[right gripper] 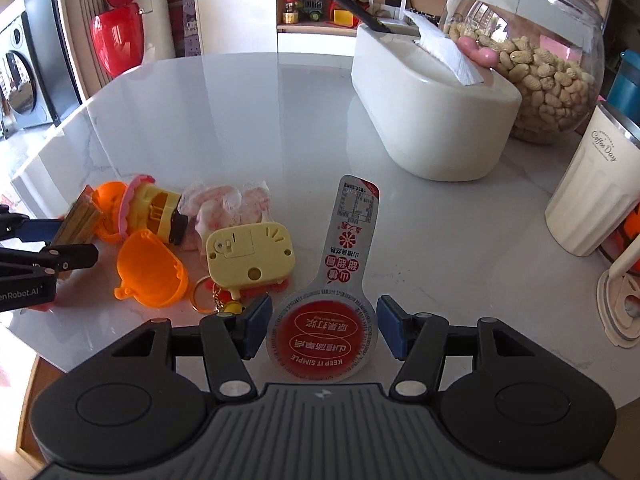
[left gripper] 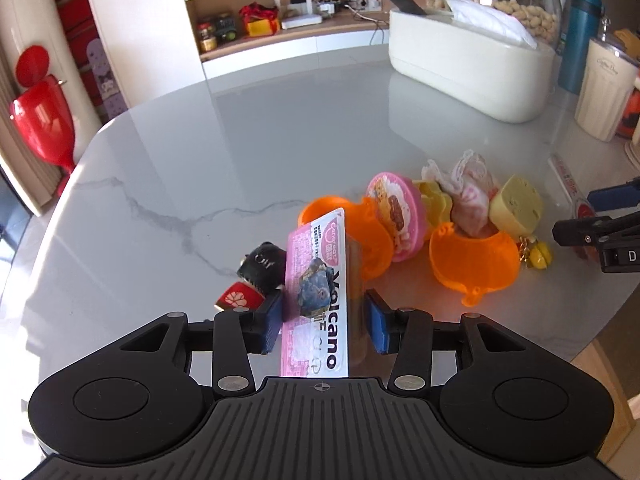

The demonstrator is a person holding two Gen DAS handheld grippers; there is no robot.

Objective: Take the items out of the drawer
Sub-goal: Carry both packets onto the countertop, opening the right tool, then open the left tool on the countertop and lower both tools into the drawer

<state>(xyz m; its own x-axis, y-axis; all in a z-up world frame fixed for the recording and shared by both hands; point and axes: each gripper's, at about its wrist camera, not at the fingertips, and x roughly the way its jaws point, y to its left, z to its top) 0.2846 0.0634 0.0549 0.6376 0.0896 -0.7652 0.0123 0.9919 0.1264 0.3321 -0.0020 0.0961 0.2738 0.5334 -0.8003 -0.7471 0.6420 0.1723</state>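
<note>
The left gripper [left gripper: 323,322] fingers straddle a pink Volcano-labelled packet [left gripper: 316,300] without visibly pressing it. The right gripper [right gripper: 323,327] fingers flank a red-lidded spoon-shaped snack pack [right gripper: 324,332] on the white marble counter [right gripper: 240,120], a gap showing at each side.

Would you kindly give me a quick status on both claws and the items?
Left claw astride pink Volcano packet, grip unclear. Right claw open around red-lidded snack cup on table. Toy pile alongside, nothing blocking.
</note>
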